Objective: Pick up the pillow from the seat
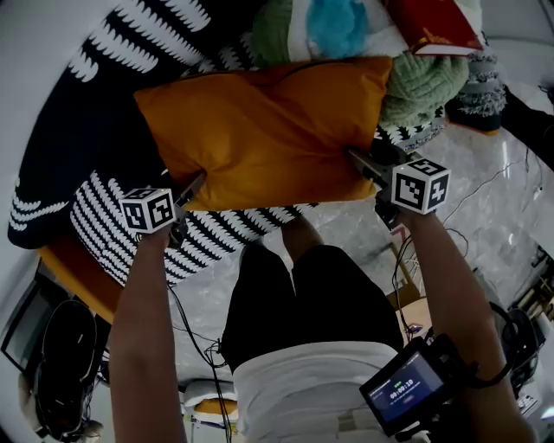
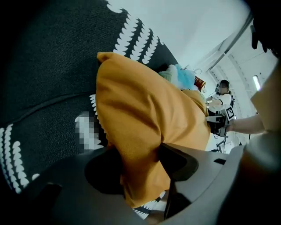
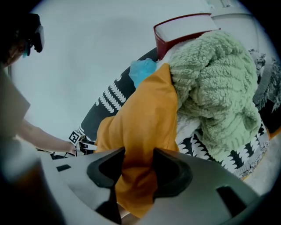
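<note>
Now | pillow (image 1: 268, 130) | near corners pinched: left tongs (image 1: 197, 182), right tongs (image 1: 356, 158)

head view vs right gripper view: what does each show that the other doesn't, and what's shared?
Head view only: the person's black shorts and the forearm screen. Right gripper view only: the right gripper up close, its fingers closed on a corner of the pillow. Both: the orange pillow, green throw, red book, patterned seat and left gripper.
</note>
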{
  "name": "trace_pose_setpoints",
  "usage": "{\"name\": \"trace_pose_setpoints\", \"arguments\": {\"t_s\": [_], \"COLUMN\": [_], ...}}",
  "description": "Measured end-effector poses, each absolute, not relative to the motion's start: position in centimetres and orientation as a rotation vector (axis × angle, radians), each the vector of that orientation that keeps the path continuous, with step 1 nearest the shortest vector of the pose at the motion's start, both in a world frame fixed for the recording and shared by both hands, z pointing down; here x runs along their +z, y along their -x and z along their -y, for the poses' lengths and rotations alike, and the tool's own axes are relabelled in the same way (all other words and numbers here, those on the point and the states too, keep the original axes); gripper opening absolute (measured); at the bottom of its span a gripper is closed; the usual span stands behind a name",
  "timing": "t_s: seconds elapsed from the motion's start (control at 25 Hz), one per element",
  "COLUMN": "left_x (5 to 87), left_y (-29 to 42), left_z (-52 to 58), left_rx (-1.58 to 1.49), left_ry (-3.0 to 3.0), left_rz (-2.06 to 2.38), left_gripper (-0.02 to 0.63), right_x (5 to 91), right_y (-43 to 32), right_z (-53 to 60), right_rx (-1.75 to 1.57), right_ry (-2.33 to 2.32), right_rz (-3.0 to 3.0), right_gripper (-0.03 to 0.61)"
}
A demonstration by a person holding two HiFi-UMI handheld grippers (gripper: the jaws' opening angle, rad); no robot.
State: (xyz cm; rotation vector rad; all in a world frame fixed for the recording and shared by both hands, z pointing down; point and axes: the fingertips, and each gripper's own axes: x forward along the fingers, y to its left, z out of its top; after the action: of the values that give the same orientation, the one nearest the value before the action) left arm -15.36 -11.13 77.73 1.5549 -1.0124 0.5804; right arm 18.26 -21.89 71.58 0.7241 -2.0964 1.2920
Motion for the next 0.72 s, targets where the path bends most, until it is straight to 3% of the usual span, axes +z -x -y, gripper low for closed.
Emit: {"name": "trace_pose_setpoints", "arguments": {"t_s": [0.32,0.72], "left_x": [74.7,69.6], "left_y": [14.2,14.8], "left_z": [8.4,0.5], "left_rx": [0.633,0.569], "left_ry": [-1.590,-1.513], "left_rz": [1.072,1.118], "left_gripper": [0.224,0.189], "right_x": [70.9,67.4], "right_y": [-18.7,-17.0], "right_z": [21.2,16.4], "right_rx": [1.256,1.252], "right_ry": [-0.716,-0.646], "right_rz": [2.156,2.139], "right_gripper": [0.157,0.150]}}
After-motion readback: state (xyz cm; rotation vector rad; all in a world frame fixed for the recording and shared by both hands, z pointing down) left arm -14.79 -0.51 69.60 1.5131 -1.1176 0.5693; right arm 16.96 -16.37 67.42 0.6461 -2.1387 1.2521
